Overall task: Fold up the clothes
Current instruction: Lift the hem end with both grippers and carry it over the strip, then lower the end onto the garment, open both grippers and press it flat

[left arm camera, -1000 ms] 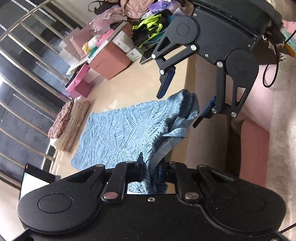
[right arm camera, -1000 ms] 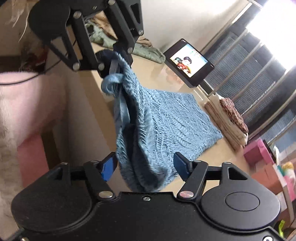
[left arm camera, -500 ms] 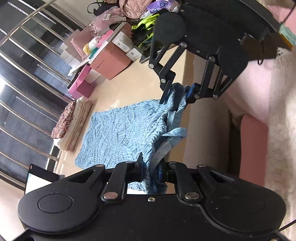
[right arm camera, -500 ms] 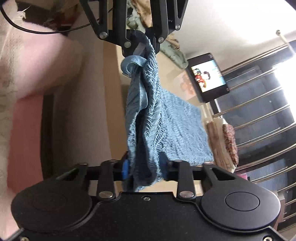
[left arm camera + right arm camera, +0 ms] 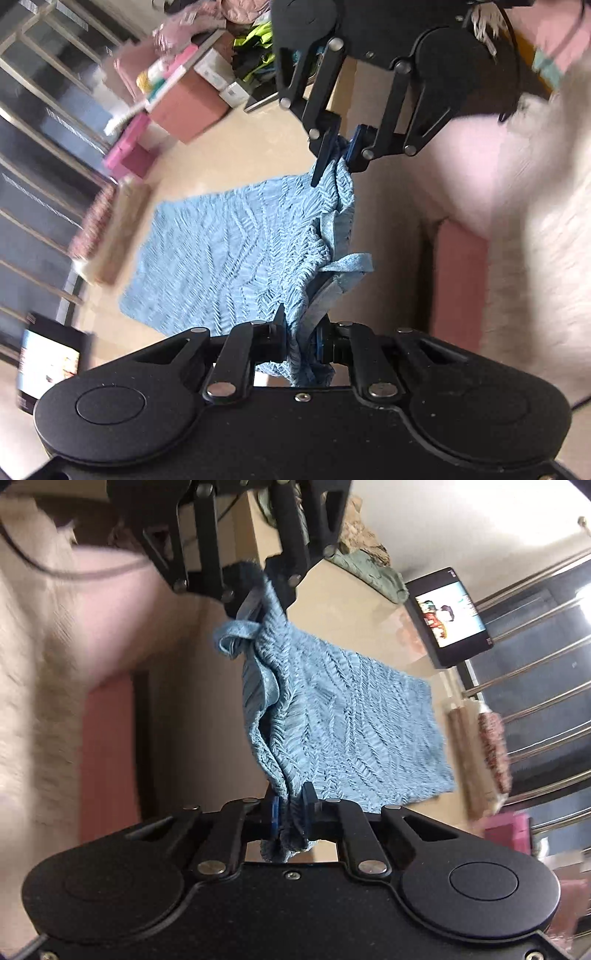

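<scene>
Blue textured garment (image 5: pixel 236 243): most of it lies flat on the beige desk (image 5: pixel 236 155), while its near edge is lifted off the surface and bunched between two tools. In the left wrist view the left tool (image 5: pixel 301 341) sits at 6 o'clock, clamped tight on one gathered corner; the right tool (image 5: pixel 338 158) hangs at 12 o'clock over the opposite corner, its jaws closing with cloth pinched between the blue pads. The right wrist view mirrors this — right tool (image 5: pixel 291 812) at 6 o'clock with fabric squeezed in it, left tool (image 5: pixel 255 590) at 12 o'clock, a loose strap (image 5: pixel 234 633) looping out just below it.

Step in hand, as judged: both corners of one edge are secured, ready for the first fold. The next move calls for raising the edge evenly and carrying it over the flat part toward the far hem, keeping the span taut so the ribbed cloth does not sag or twist.

Outward: a screen (image 5: pixel 448 616) stands at 2 o'clock in the right view, a folded stack (image 5: pixel 480 753) at 3 o'clock; pink boxes (image 5: pixel 177 107) and heaped clothing crowd 11 o'clock in the left view.

Hard to make out — motion blur smears the background, and the garment's type cannot be told.
</scene>
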`<act>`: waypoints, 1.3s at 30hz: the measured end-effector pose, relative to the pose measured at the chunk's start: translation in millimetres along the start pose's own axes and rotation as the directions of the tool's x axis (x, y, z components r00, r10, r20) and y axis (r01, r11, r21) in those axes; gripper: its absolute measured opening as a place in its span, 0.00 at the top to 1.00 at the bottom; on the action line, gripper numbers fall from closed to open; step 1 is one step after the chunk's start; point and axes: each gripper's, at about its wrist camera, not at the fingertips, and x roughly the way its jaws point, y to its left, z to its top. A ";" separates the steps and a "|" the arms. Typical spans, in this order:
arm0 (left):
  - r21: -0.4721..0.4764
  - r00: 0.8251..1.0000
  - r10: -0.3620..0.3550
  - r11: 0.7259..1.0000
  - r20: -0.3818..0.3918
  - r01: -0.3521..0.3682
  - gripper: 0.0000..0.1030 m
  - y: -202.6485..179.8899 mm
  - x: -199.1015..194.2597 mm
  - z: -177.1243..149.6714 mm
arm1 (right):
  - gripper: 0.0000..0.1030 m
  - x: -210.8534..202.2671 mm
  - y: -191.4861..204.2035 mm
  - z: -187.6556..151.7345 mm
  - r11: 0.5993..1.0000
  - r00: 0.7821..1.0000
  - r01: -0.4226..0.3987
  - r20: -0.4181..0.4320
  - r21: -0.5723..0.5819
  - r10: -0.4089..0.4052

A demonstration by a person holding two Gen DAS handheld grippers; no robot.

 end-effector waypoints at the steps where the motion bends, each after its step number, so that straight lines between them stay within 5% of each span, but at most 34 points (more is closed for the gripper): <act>1: -0.016 1.000 -0.031 0.999 0.000 0.031 0.87 6.5 -4.1 0.6 | 0.89 -5.9 -5.2 1.1 0.999 0.999 -0.035 0.009 0.013 0.035; 7: -0.073 0.983 -0.182 0.981 -0.015 0.181 0.87 84.5 -8.0 17.3 | 0.89 -15.5 -101.2 6.8 0.966 0.972 -0.235 0.045 0.104 0.231; 11: -0.134 0.957 -0.278 0.954 -0.076 0.267 0.86 144.4 31.2 28.5 | 0.89 19.0 -172.6 5.2 0.903 0.927 -0.371 0.041 0.215 0.372; 14: -0.207 0.949 -0.289 0.943 -0.125 0.260 0.86 177.5 79.4 27.7 | 0.89 66.9 -203.4 -4.3 0.842 0.893 -0.433 0.029 0.320 0.449; 21: -0.352 0.930 -0.355 0.886 -0.098 0.301 0.84 212.9 143.2 5.3 | 0.84 140.8 -227.5 -41.3 0.741 0.879 -0.449 0.097 0.499 0.467; 23: -0.402 0.929 -0.365 0.862 -0.068 0.309 0.67 221.4 141.5 -4.7 | 0.70 142.9 -232.0 -54.1 0.709 0.889 -0.438 0.148 0.552 0.434; 25: -0.446 0.933 -0.357 0.843 -0.041 0.302 0.60 226.6 137.3 -16.1 | 0.61 142.4 -237.7 -70.0 0.661 0.892 -0.437 0.202 0.610 0.404; 30: -0.582 0.921 -0.384 0.733 0.074 0.352 0.60 233.5 128.1 -45.9 | 0.57 126.2 -245.5 -112.1 0.492 0.879 -0.473 0.353 0.731 0.321; 36: -0.693 0.911 -0.364 0.607 0.192 0.389 0.60 230.1 127.8 -68.4 | 0.55 110.6 -229.6 -149.5 0.280 0.837 -0.545 0.494 0.790 0.236; 39: -0.776 0.901 -0.327 0.473 0.286 0.418 0.60 230.7 136.3 -81.9 | 0.55 112.3 -216.1 -152.1 0.246 0.848 -0.526 0.481 0.814 0.222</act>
